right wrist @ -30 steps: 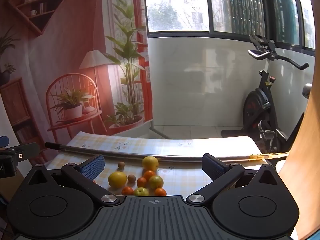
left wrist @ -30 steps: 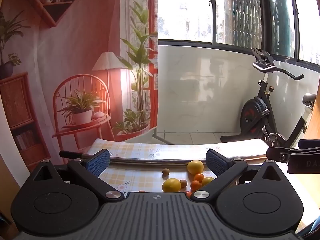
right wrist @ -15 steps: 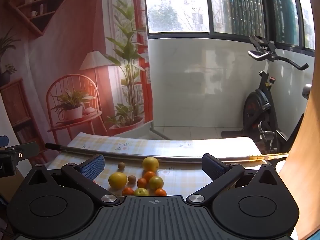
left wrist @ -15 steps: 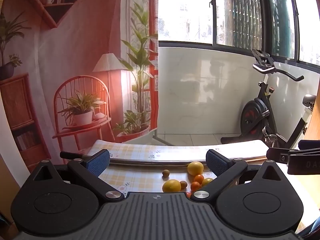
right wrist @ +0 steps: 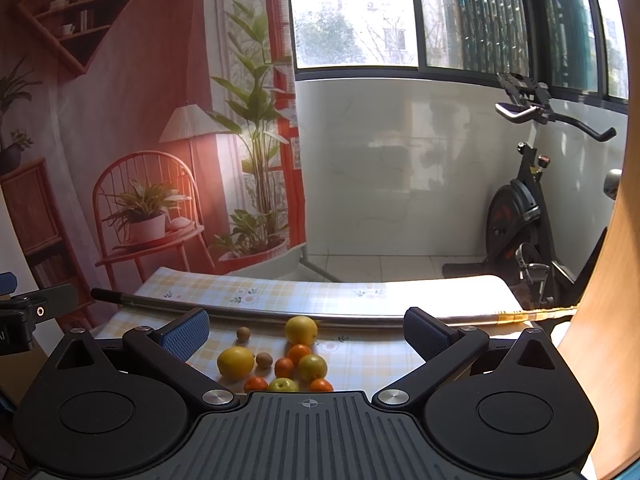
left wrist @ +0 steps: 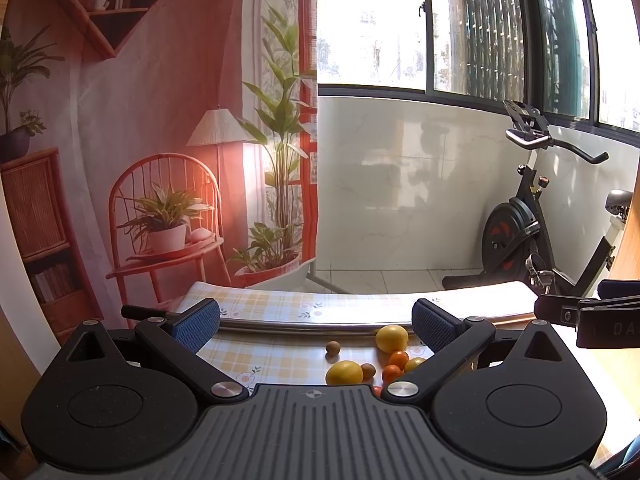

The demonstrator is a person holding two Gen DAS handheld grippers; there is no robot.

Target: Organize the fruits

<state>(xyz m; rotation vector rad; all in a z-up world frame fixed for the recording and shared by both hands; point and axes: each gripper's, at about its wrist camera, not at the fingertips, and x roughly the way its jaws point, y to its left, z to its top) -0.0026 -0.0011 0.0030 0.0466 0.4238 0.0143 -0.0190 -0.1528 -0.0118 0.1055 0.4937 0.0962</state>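
A cluster of fruit lies on the yellow checked tablecloth [right wrist: 360,356]. In the right wrist view I see a big yellow citrus [right wrist: 235,362], another [right wrist: 301,330] further back, several small oranges [right wrist: 299,353], a green apple [right wrist: 282,385], a yellow-green fruit [right wrist: 312,367] and two brown kiwis [right wrist: 243,333]. My right gripper [right wrist: 306,330] hovers open above and short of them, holding nothing. In the left wrist view the same fruits [left wrist: 344,373] sit right of centre, and my left gripper [left wrist: 316,322] is open and empty.
A long metal rod [right wrist: 360,316] lies across the table behind the fruit. Beyond the table's far edge are a printed backdrop [right wrist: 140,140], a tiled wall and an exercise bike [right wrist: 520,208]. A wooden panel [right wrist: 600,320] stands at the right.
Both views have shifted only slightly; the fruits sit a touch lower in the frames. Both grippers stay open and nothing was picked up.
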